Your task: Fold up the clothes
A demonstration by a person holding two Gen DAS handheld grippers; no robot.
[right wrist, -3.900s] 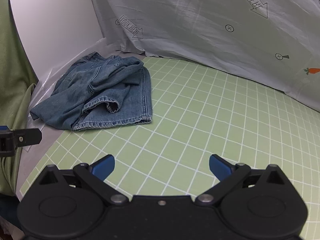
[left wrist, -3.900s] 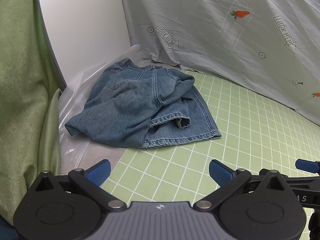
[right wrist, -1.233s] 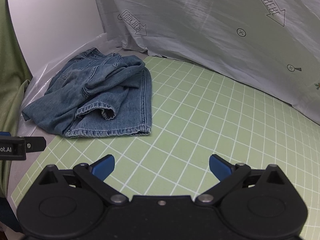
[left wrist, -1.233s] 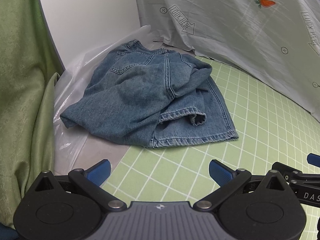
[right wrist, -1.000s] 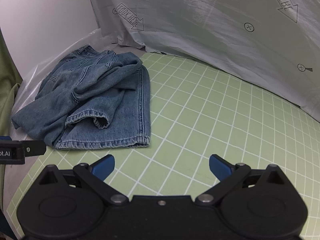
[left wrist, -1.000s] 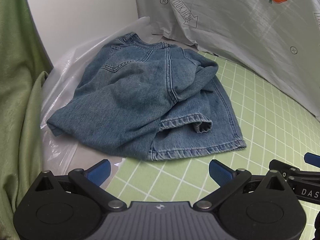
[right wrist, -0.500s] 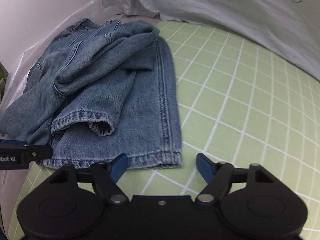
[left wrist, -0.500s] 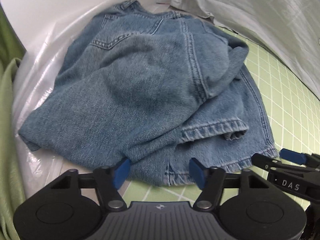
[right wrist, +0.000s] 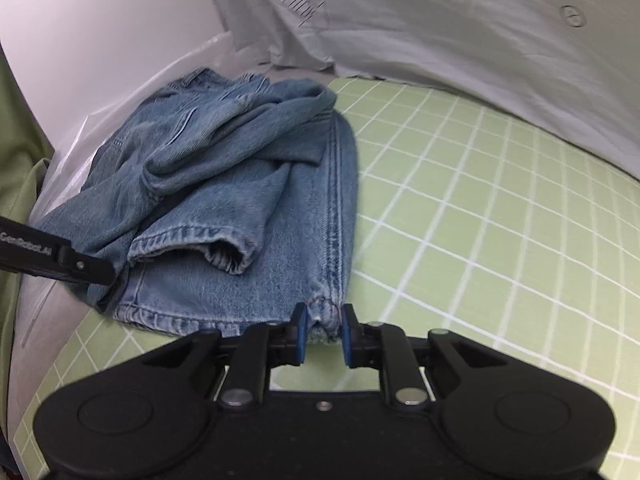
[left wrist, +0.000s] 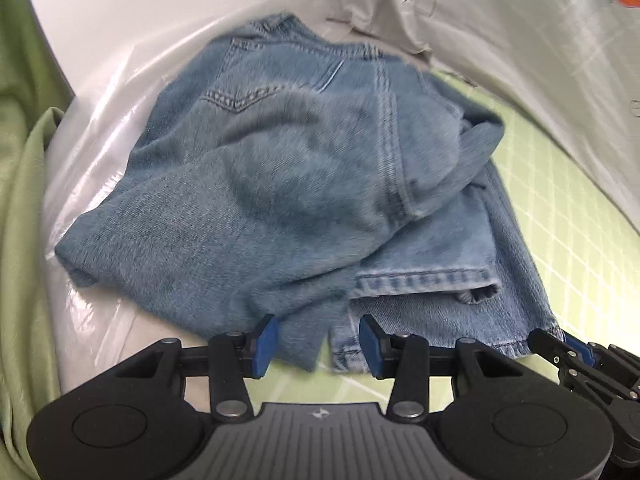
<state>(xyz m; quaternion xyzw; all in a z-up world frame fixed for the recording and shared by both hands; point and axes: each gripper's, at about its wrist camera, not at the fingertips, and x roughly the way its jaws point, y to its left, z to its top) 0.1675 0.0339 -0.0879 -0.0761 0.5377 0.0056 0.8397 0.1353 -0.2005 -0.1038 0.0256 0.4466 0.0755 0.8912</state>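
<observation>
Crumpled blue jeans (left wrist: 300,184) lie in a heap at the left end of the green grid mat (right wrist: 500,240), the hems toward me. My left gripper (left wrist: 318,344) is half closed, still open, around the near edge of the denim, with fabric lying between its blue pads. My right gripper (right wrist: 324,338) is shut on the right corner of the jeans (right wrist: 240,200) hem, pinching the side seam. One finger of the left gripper (right wrist: 60,260) shows at the heap's left corner in the right wrist view. The right gripper (left wrist: 580,360) appears low on the right in the left wrist view.
A clear plastic sheet (left wrist: 104,120) lies under the jeans' left side. A grey printed cloth (right wrist: 440,20) hangs behind the mat. A green curtain (left wrist: 20,200) borders the left, next to a white wall (left wrist: 140,20). Bare mat stretches to the right.
Both grippers moved down and forward to the jeans' near hem. The right one closed on the hem corner. The left one narrowed around the denim edge.
</observation>
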